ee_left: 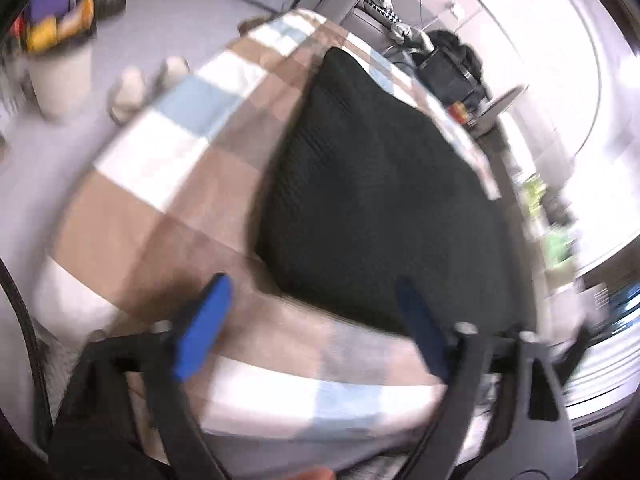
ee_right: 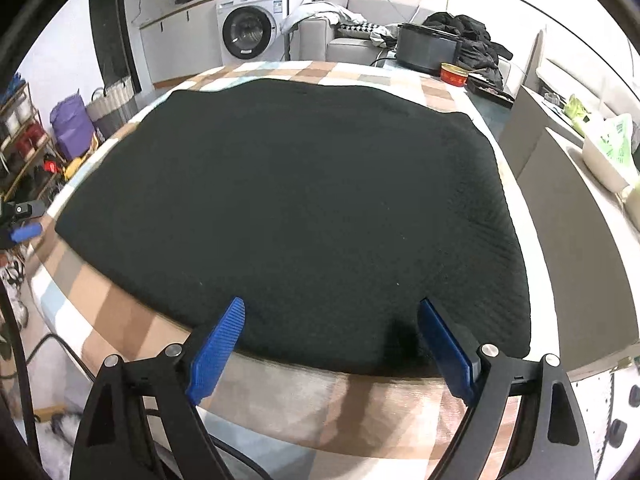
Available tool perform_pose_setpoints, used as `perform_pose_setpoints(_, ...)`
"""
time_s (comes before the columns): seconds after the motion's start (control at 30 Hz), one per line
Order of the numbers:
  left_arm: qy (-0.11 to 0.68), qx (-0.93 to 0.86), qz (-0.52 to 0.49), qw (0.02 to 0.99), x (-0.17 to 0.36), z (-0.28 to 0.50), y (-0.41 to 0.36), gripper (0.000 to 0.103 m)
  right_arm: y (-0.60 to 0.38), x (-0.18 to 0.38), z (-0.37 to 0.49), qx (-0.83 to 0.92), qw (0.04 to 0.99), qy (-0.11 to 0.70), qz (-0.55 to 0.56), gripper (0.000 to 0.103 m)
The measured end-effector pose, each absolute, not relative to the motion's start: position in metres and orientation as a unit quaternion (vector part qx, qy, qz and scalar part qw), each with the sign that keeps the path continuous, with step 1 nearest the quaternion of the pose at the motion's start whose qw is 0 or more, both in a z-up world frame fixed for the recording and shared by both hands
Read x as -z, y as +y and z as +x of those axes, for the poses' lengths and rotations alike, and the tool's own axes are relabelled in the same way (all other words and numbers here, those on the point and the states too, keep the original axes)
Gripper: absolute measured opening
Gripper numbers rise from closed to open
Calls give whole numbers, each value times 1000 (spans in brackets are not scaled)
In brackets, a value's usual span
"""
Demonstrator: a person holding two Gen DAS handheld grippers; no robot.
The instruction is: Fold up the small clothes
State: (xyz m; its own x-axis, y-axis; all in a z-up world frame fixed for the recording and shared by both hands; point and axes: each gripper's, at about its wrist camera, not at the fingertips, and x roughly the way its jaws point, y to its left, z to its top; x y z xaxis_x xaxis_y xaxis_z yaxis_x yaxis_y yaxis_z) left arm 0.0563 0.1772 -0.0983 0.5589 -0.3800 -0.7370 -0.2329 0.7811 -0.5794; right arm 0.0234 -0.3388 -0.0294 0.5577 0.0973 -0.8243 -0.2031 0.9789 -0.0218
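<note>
From the left wrist, blurred, the left hand-held gripper (ee_left: pixel 312 312) gapes empty with the black garment (ee_left: pixel 372 184) ahead and rightward on the checked surface (ee_left: pixel 152 184), while from the right wrist the right hand-held gripper (ee_right: pixel 332 332), equally wide and empty, hovers at its near hem, nearer.

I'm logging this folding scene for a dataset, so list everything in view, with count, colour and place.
black garment: one, black, spread flat on the tablecloth
checked tablecloth: one, brown, white and pale blue, over the table
washing machine: one, white, far wall
sofa: one, grey, behind the table
red tin: one, red, far right of the table
left gripper: one, blue fingers, open, near the garment's edge
right gripper: one, blue fingers, open, at the garment's near edge
</note>
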Motion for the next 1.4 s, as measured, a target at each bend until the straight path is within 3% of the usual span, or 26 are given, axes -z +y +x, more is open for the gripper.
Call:
perform_pose_setpoints(0.1,467,100,-413,775,111,56,181,72,-341,24,31,-85,883,457,-58,90)
perform_pose_setpoints(0.5,434,73,-490,752,139,91,168,70,-342,19,35,-96,889,446,-41,90)
perform_pose_setpoints(0.63,434,56,-492,753,145,102,160,29,-341,28,39,-98,884,456,-38,90)
perform_pose_setpoints(0.73,414,53,-494,763,143,104,159,20,-342,31,40,-99,882,458,-37,90)
perform_pose_setpoints(1.1,358,75,-374,852,69,125,115,16,-358,35,42,-93,884,458,-13,90)
perform_pose_setpoints(1.4,343,189,-222,893,-12,179,-5,16,-383,25,39,-74,896,438,13,90)
